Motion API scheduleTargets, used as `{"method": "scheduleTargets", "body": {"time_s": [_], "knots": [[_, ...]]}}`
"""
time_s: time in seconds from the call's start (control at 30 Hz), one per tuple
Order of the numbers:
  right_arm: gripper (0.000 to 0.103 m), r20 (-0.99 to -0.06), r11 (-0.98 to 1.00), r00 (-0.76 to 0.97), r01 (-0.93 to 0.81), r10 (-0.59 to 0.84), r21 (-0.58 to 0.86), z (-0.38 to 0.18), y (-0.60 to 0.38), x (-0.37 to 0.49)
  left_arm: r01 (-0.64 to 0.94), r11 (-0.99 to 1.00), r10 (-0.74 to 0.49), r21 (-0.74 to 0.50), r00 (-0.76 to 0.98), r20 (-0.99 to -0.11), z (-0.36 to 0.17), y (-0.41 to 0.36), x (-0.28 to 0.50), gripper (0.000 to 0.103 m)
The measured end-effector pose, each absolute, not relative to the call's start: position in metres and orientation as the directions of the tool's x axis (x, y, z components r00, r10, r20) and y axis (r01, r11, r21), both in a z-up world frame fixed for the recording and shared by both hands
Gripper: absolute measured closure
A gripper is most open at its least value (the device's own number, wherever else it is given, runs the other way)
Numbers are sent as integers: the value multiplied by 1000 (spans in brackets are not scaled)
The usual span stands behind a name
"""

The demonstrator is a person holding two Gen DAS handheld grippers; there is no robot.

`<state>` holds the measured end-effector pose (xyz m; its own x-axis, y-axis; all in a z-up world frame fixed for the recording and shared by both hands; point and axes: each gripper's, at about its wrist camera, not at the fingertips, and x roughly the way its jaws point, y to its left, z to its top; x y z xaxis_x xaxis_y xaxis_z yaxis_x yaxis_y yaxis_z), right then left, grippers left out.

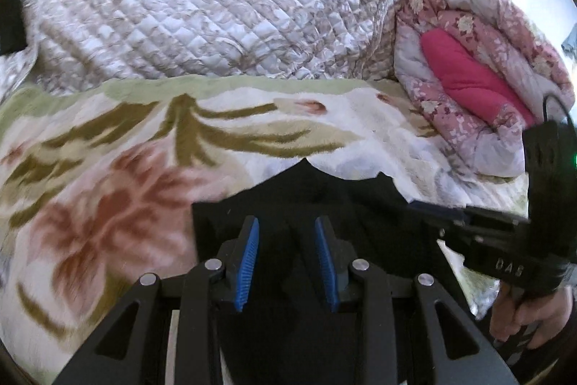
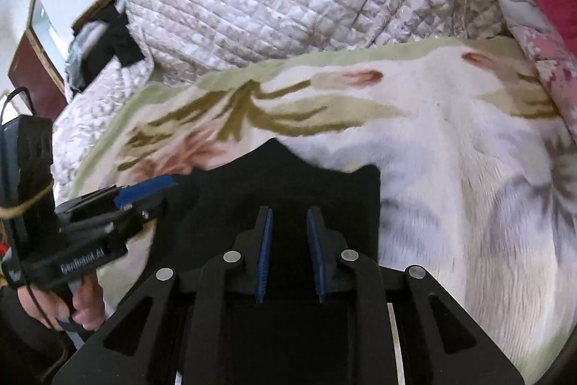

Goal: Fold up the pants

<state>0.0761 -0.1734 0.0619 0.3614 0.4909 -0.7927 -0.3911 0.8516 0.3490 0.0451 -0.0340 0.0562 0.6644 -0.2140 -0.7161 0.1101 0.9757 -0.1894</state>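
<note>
Both left gripper and right gripper gape over black pants

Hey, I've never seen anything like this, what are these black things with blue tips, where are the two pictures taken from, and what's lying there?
These are two handheld grabbing tools; a person holds one in each hand. Each carries a wide-angle camera looking forward along its two fingers, so one picture comes from the left tool and one from the right.

In the left picture, the left claw sits at the bottom with its blue pads apart, open, holding nothing. The right tool shows at that picture's right edge. In the right picture, the right claw is also open, and a hand grips the left tool.

Both claws hover over black pants lying on a fluffy flowered blanket. Behind it lies a quilted cover, and to the right a bundled pink flowered quilt. Whether either claw touches the pants cannot be told.
</note>
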Motion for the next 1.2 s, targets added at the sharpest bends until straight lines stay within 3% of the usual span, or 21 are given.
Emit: {"method": "scheduleTargets", "body": {"time_s": [0.13,0.2,0.37,0.53,0.7,0.87,1.2], "knots": [[88,-798,866,368,-351,477,356,37,-187,88,76,983,-176,-166,632,-755,30,-31,59,65],[97,-785,868,390,-333,482,368,33,-192,87,73,982,-182,-177,641,-745,27,-28,57,64],[97,-784,869,392,-330,482,370,39,-195,85,84,987,-161,-140,655,-738,24,-34,54,63],[87,-800,883,405,-356,442,308,57,-192,62,82,985,-169,-153,650,-741,26,-30,56,63],[86,-793,882,421,-365,441,297,69,-196,31,68,989,-145,-133,651,-745,39,-31,45,63],[73,-791,875,417,-384,448,294,79,-198,-6,96,986,-167,-138,661,-732,55,-36,17,63],[69,-805,869,426,-449,413,208,70,-181,-48,164,978,-205,-131,618,-759,44,-57,-34,63]]}}
